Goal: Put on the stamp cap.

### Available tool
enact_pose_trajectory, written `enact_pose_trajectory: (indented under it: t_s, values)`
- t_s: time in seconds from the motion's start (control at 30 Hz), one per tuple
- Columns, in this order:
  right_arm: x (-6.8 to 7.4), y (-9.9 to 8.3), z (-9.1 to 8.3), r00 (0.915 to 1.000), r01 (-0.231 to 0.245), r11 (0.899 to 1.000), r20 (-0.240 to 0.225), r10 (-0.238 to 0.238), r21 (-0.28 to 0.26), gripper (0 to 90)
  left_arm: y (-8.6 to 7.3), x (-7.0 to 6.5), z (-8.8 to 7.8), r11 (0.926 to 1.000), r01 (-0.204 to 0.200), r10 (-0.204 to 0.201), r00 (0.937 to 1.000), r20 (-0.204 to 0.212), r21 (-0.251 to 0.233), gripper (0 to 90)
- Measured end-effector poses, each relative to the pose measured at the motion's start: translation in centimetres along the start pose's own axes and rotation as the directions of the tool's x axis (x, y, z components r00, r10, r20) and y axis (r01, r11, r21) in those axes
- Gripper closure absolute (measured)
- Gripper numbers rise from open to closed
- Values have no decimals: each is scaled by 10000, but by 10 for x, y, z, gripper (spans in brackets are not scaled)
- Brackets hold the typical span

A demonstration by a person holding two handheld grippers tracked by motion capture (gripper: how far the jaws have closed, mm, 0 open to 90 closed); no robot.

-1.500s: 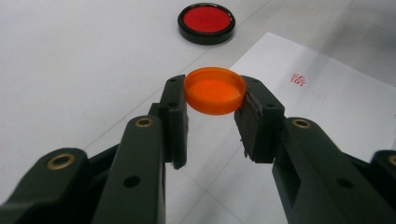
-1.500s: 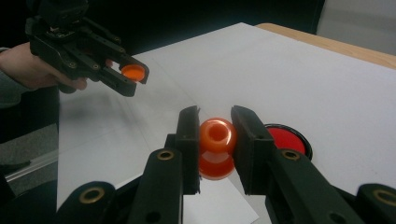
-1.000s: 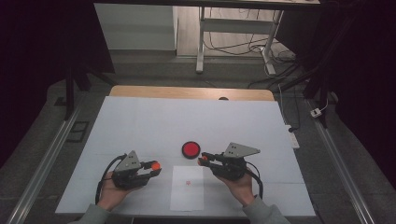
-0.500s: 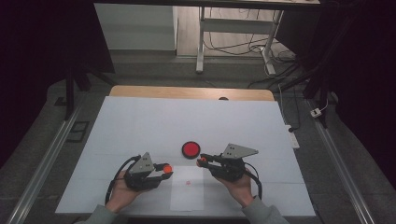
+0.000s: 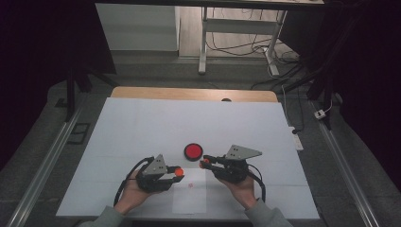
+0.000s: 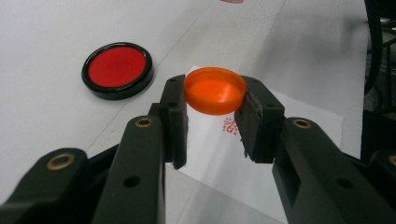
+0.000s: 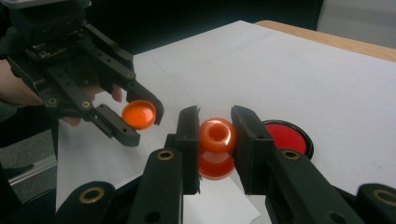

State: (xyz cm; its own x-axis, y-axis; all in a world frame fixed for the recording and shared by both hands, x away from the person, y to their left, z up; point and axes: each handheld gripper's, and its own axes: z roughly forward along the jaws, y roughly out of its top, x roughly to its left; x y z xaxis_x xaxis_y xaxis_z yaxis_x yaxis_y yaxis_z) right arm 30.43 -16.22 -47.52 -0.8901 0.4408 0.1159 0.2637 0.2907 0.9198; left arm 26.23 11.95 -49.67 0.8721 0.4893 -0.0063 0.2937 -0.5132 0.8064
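While cap [image 6: 215, 90] sits clamped rim-to-rim in left gripper [image 6: 212, 116], open side up, right gripper [image 7: 215, 140] grips orange stamp [image 7: 217, 148] by its waist, above paper [image 5: 190, 196]. Both held near each other, apart, just above the paper's red mark [image 6: 229, 126]. Judged step: cap back onto stamp. Do well: turn cap's hollow toward stamp face, line up axes, close gap slowly, push straight, keep both grips firm. Farther off: red ink pad [image 5: 193, 151] lies open on table [image 5: 142, 123], clear of both.

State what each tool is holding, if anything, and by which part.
The left tool grips a shallow round orange plastic cap by its rim. The right tool clamps a rounded orange plastic stamp body by its upper sides.
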Motion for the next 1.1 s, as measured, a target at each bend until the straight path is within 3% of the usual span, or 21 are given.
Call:
enact_pose_trajectory:
  t_s: [0.7, 1.1]
  values:
    - [4, 3, -6, 9999, 84, 9999, 78, -83, -131, 721, 19, -12, 38, 9983, -457, 433, 9971, 624, 369, 650]
    - [7, 2, -1, 9999, 131, 9999, -104, -131, -2, 721, 23, -9, 44, 9977, -528, 502, 9970, 596, 424, 649]
